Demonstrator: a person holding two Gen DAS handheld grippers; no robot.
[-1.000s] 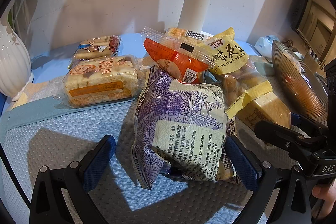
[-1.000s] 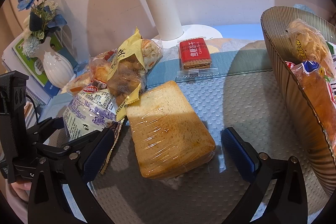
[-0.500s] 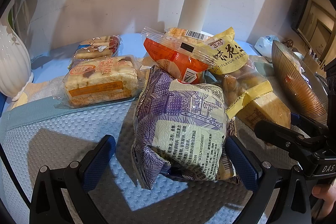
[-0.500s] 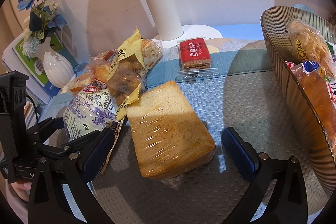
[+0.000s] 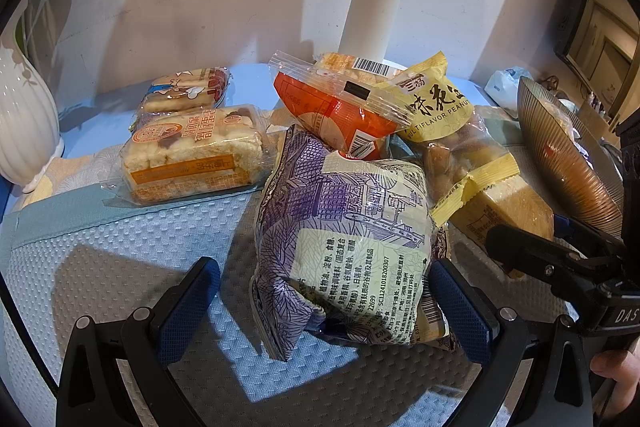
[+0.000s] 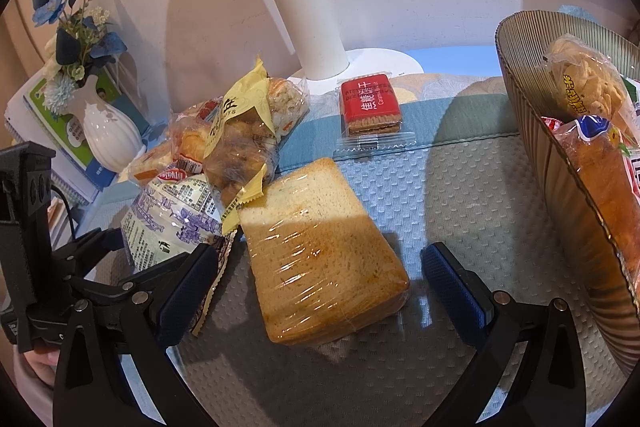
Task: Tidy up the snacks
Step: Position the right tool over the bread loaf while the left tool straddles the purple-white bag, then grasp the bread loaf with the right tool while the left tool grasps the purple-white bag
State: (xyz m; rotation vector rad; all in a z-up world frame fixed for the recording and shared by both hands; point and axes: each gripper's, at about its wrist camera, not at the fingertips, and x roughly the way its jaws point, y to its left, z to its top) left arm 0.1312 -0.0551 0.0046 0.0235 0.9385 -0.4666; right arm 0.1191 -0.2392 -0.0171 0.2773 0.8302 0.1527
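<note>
Right wrist view: the plastic-wrapped block of sliced toast bread (image 6: 324, 255) lies flat on the pale blue-grey quilted mat (image 6: 460, 195), directly between the blue pads of the right gripper (image 6: 320, 287).
Long axis: it runs away from the camera, tilted a little to the left, so the jaws straddle its narrow width.
Right jaws: spread wide, touching nothing; the right pad stands clear of the bread, the left one sits close to its edge.
Nearer hand: the right, by my reckoning.
Destination: the ribbed brown oval basket (image 6: 560, 187) to the right, already holding a few packets.
Left wrist view: the left gripper (image 5: 332, 303) has its jaws open around the purple-and-cream printed snack bag (image 5: 344, 239), which leans against the pile; whether the right pad touches it I cannot tell.
Bread's look: golden crust, taut glossy film, firm-looking but likely slippery.
</note>
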